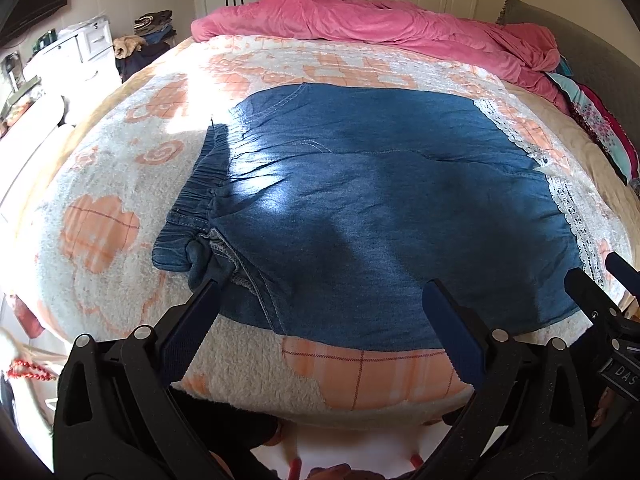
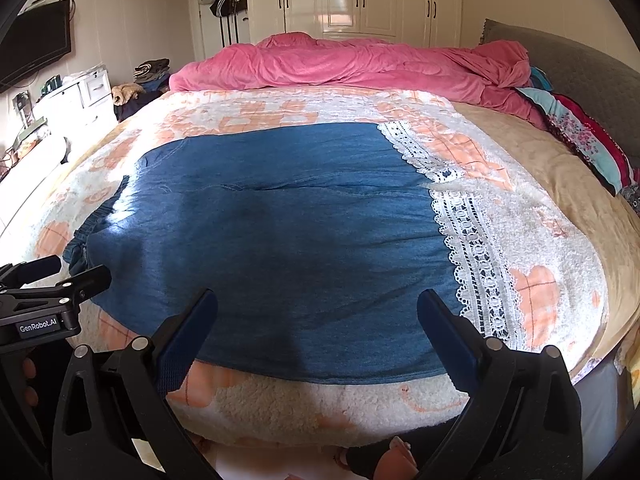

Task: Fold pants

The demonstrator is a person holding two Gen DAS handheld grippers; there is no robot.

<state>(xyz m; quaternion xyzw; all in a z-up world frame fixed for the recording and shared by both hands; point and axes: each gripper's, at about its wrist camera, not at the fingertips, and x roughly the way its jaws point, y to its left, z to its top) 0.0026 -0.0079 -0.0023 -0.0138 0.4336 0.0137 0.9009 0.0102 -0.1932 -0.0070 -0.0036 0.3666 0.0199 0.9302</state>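
Your left tongs [image 1: 320, 312] and right tongs [image 2: 318, 320] both stand spread wide, gripping nothing, poised over the near edge of the bed. The pants [image 1: 360, 208], blue denim, lie flat on the patterned blanket [image 1: 100, 184] just ahead of both pairs of tongs, legs side by side. Before the left tongs, off their left tip, lies the gathered waistband [image 1: 192, 200], with a bunched corner nearly at that tip. Before the right tongs, off their right tip, runs the white lace hem [image 2: 476, 248].

The step in hand appears to be the opening grasp for the first fold. To do it well, take the near edge at both ends together, waistband corner and hem corner, pinch only the near leg's layers, and lift evenly so the cloth carries over the far leg without dragging. Beyond the pants lies a rumpled pink quilt [image 2: 340, 64].
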